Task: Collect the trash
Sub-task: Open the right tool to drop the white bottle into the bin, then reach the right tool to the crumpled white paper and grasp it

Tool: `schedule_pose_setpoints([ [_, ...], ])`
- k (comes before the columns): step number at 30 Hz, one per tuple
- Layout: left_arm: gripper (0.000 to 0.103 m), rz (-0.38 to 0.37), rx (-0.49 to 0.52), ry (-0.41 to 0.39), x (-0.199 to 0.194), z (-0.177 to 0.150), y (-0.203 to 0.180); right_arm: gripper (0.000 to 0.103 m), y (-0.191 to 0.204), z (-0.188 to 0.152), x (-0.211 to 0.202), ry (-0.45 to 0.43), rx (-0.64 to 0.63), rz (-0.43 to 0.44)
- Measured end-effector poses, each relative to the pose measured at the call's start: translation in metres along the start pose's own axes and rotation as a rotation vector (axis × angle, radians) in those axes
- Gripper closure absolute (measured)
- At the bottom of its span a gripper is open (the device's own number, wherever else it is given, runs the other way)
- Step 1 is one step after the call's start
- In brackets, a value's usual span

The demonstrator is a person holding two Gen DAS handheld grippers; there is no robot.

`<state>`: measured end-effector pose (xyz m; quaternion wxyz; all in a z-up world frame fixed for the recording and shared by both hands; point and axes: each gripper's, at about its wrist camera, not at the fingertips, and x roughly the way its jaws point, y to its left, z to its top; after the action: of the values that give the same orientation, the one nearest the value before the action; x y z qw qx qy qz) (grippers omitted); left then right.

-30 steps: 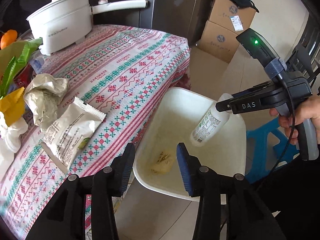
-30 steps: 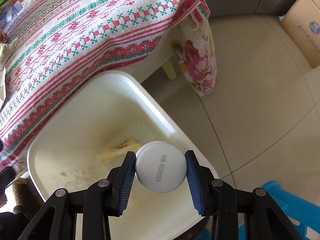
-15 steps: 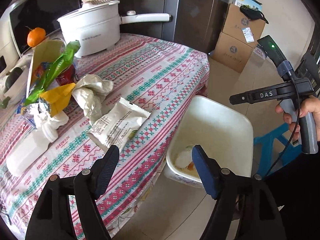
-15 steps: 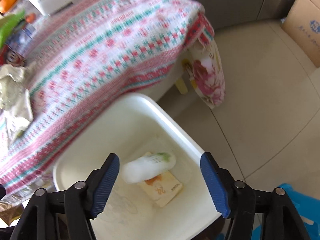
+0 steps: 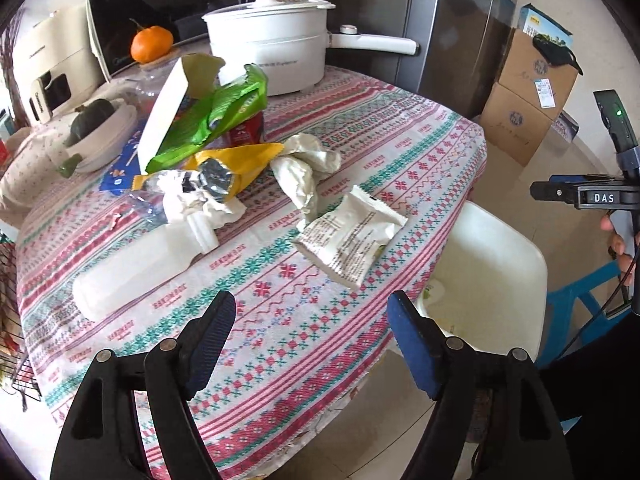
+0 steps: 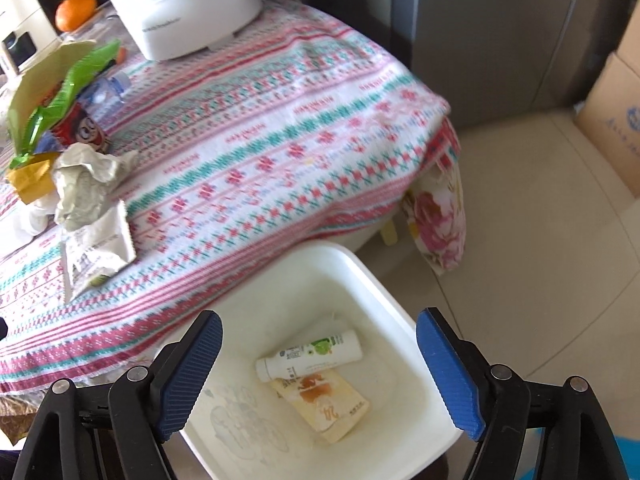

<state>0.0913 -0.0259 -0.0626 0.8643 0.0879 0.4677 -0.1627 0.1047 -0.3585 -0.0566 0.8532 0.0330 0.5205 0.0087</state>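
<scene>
A white trash bin stands on the floor beside the table; it also shows in the left wrist view. Inside lie a small white bottle and a yellow packet. My right gripper is open and empty above the bin. My left gripper is open and empty over the table's near edge. On the table lie a white snack wrapper, crumpled paper, a white plastic bottle, a yellow bag and a green bag.
A white pot stands at the table's back, with an orange and appliances to its left. Cardboard boxes stand on the floor at right. A blue stool is behind the bin.
My right gripper opened and dropped the small white bottle into the bin, then lifted. My left gripper opened wider and swung left from the bin toward the table's trash.
</scene>
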Motion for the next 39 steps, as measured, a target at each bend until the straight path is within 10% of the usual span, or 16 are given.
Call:
schedule_pose_setpoints([
  [12,0.023,0.166,-0.043,-0.026,-0.011,0.01,0.065,0.016,0.058,0.028,0.002,-0.044,-0.077,0.047],
  [28,0.023,0.124,-0.353,0.045,0.015,0.023,0.12,0.013,0.21,0.062,0.064,-0.059,-0.439,0.148],
  [39,0.023,0.13,-0.389,0.013,0.013,0.023,0.129,0.02,0.236,0.082,0.122,-0.057,-0.467,0.107],
])
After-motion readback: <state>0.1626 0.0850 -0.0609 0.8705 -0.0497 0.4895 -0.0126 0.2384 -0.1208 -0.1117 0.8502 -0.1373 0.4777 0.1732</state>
